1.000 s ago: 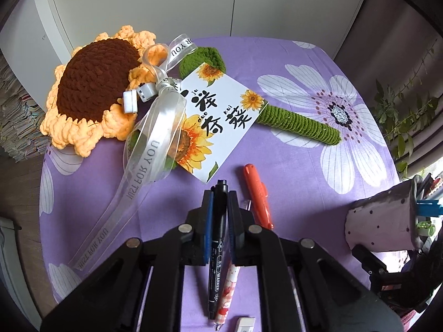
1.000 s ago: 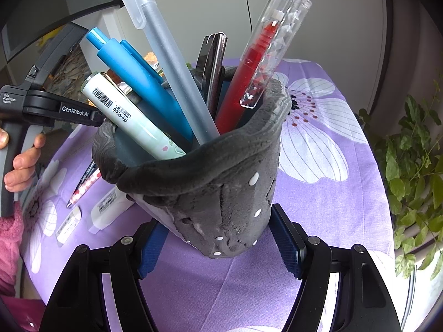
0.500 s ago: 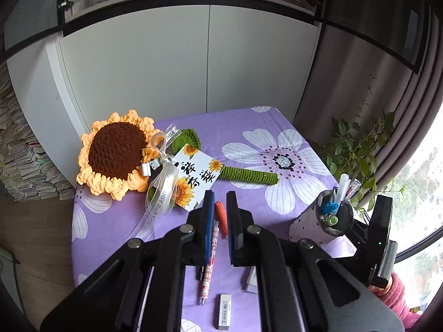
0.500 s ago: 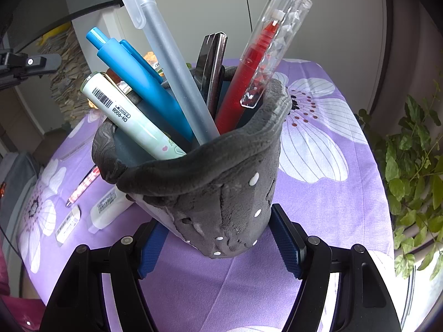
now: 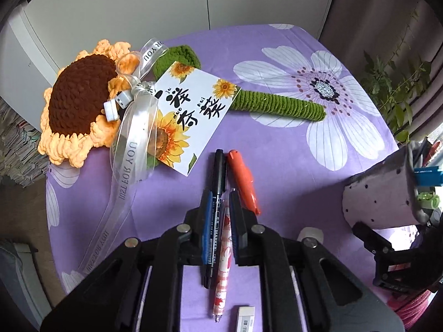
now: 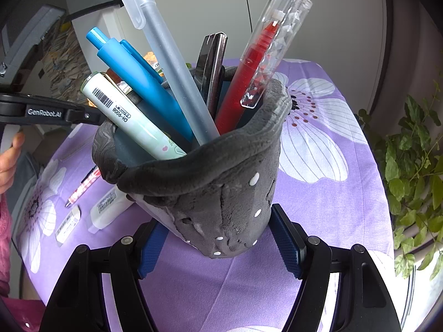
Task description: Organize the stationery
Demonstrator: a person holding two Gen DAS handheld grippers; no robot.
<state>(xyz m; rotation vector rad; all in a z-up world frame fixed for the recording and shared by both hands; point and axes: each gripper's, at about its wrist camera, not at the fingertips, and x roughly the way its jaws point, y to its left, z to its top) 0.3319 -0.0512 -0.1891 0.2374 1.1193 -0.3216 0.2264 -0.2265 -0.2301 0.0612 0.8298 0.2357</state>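
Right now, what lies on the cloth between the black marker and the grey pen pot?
In the left wrist view, the orange pen lies just right of the black marker; from it to the pen pot the purple cloth is bare.

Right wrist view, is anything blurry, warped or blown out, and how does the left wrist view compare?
Right wrist view: the grey pen holder and its pens are sharp; straight cabinet lines bow from the fisheye, and the corners go black. Left wrist view: even daylight with soft shadows, the black marker is crisp, the same dark vignette, and a bright washed-out patch at the right edge.
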